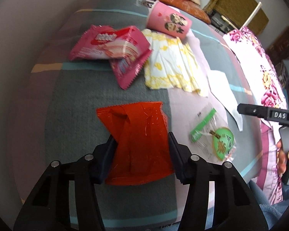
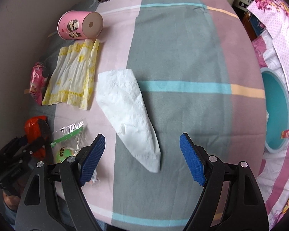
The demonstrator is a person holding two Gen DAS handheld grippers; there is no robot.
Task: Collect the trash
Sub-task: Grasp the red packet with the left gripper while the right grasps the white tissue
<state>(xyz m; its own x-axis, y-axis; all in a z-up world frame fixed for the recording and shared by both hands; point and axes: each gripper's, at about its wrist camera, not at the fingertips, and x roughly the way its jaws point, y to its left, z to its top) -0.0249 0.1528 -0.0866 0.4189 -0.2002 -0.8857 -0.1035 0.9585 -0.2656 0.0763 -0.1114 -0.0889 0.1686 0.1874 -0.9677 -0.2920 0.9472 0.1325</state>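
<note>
Left tool (image 1: 141, 144) points steeply down at the bed (image 2: 183, 57); its jaws stand about half open with both pads against the side edges of the red wrapper (image 1: 136, 134), which lies flat on the grey panel of the cover. Right tool (image 2: 142, 154) also points steeply down, jaws wide apart and holding nothing; the narrow tip of the white tissue (image 2: 129, 105) lies between its blue pads (image 2: 192, 159), touching neither. A hand (image 1: 287, 156) grips the right tool's handle at the right edge of the left wrist view. Just right of the red wrapper lies a clear packet with a green label (image 1: 213, 134). Farther out lies a yellow-and-white napkin (image 1: 169, 63), with a pink wafer pack (image 1: 109, 44) to its left, resting partly over a second pink wrapper (image 1: 127, 71). Beyond these, a pink cup (image 1: 169, 20) lies on its side, touching the napkin's far edge. A teal bin (image 2: 275, 111) stands at the bed's right side, against a floral cloth (image 2: 279, 28).
</note>
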